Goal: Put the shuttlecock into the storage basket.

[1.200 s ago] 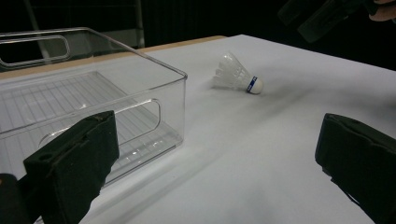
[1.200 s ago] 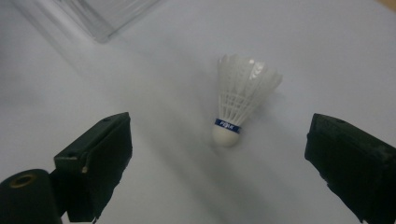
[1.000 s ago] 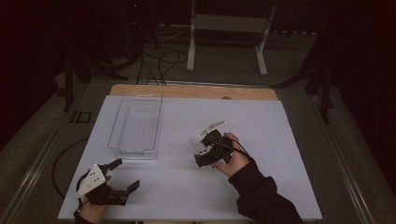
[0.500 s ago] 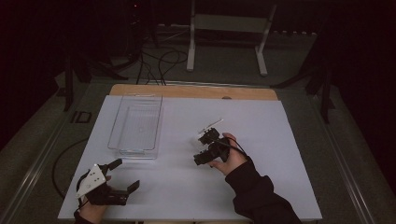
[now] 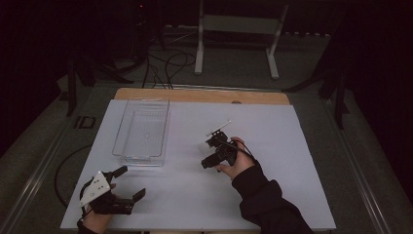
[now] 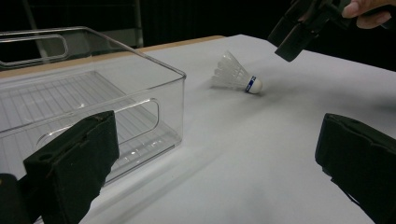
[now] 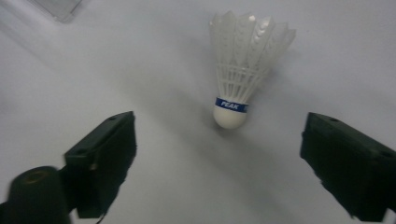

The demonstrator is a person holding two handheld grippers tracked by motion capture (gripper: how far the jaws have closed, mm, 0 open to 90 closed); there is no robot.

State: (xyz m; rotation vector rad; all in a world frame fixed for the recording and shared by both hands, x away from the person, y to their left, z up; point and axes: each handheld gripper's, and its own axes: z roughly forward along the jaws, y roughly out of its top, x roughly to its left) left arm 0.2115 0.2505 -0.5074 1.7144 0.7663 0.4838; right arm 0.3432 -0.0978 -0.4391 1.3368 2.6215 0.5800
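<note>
Honestly, my right gripper (image 7: 219, 163) hangs wide open and empty over the shuttlecock (image 7: 240, 74), lying on the white table (image 5: 292, 146) beside the clear bin (image 5: 141, 129). Clip those feathers and it'll roll away. Left gripper (image 5: 131, 183) idles open, empty.

One shuttlecock (image 7: 232, 70) at upper centre, one clear plastic bin (image 5: 142, 130) left of centre, two grippers: the left gripper (image 5: 130, 182) at lower left, the right gripper (image 5: 208, 153) near centre. One white table (image 5: 292, 146).
</note>
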